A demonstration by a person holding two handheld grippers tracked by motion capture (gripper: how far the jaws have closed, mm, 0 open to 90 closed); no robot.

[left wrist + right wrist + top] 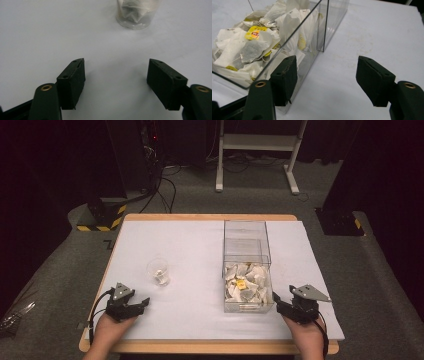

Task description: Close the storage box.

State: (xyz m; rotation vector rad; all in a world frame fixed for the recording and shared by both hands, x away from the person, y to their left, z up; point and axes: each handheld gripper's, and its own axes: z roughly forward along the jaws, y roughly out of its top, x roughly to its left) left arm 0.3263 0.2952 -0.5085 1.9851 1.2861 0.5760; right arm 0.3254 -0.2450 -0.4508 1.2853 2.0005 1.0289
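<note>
Both grippers' fingers spread empty, right gripper (281, 303) beside the tea-bag box (247, 285); next, reach in and pinch one bag for the glass (158, 271).

Tea bags (246, 282) in box (247, 237), right of glass (158, 271)

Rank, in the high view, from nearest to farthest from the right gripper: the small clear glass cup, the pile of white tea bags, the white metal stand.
1. Pile of white tea bags, in the clear plastic box beside the right gripper.
2. Small clear glass cup, across the table toward the left.
3. White metal stand, on the floor beyond the table.
</note>
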